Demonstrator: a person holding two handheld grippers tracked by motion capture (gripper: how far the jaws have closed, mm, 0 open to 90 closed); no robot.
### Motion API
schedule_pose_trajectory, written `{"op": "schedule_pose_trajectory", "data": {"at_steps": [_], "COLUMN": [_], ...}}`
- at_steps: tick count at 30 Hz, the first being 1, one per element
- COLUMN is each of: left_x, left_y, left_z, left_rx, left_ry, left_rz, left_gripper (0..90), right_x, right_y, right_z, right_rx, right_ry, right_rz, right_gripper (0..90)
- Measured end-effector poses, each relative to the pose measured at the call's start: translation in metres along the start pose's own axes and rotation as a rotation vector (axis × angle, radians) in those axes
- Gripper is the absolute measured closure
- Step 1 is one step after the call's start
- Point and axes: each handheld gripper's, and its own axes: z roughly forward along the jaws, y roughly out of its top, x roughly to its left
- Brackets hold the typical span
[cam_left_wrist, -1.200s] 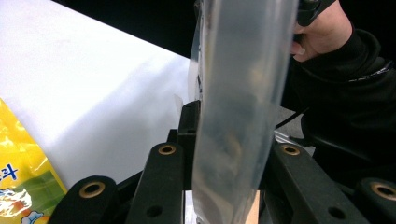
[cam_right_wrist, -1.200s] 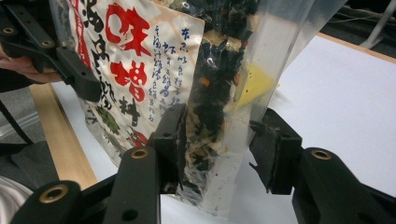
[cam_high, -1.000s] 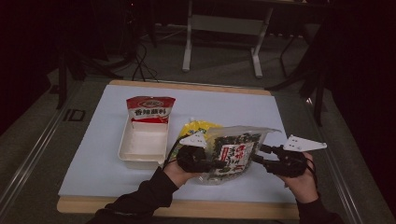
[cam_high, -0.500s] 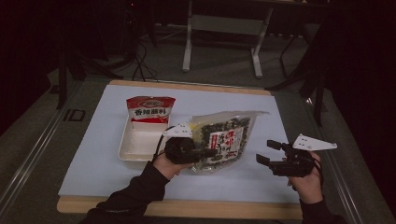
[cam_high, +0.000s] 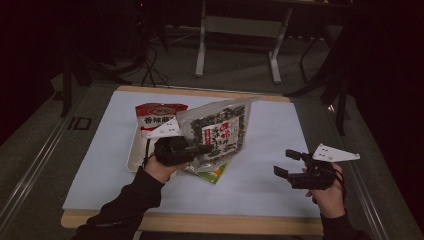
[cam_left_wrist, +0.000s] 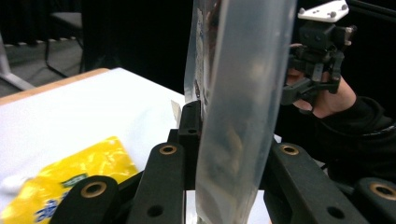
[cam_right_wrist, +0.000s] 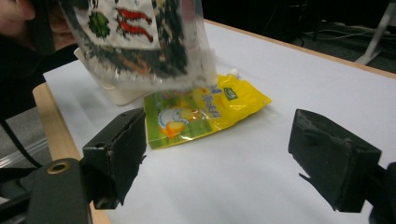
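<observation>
High view step: left tongs (cam_high: 202, 149) clamp the seaweed bag (cam_high: 220, 131), lifted mid-frame.
Right tongs (cam_high: 280, 163): just opened wide, empty.
Next: carry bag to white tray (cam_high: 134, 150).

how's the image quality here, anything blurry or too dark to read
High view: dim and soft, the room beyond the table almost black; print on the clear seaweed bag is not readable. Left gripper view: the bag sits so close that it blurs, with pale glare down its film. Right gripper view: brightest, the yellow pouch fairly sharp, the near fingers soft.
</observation>
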Motion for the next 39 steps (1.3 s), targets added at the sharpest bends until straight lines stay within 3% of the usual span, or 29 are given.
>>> {"op": "schedule_pose_trajectory", "data": {"at_steps": [12,15,27,33,39], "left_x": [0.018,0.026,0.056,0.064,0.074], "left_y": [0.007,0.006,-0.015,-0.027,-0.035], "left_z": [-0.049,-0.068,-0.122,-0.138,-0.139], "left_rx": [-0.044,-0.040,-0.028,-0.005,0.026], "left_ry": [0.093,0.138,0.236,0.272,0.260], "left_rz": [0.015,0.027,-0.009,-0.018,-0.036], "left_gripper": [76.8,76.8,76.7,76.7,76.7], "right_x": [-0.002,-0.003,-0.006,-0.008,-0.009], "right_y": [0.000,-0.001,-0.010,-0.012,-0.013], "right_z": [0.004,0.007,0.016,0.017,0.019], "right_rx": [-0.016,-0.012,0.009,0.014,0.014], "right_ry": [0.014,0.022,0.043,0.045,0.047], "right_rz": [0.001,0.003,0.029,0.041,0.049], "right_gripper": [16.5,16.5,16.6,16.6,16.7]}}
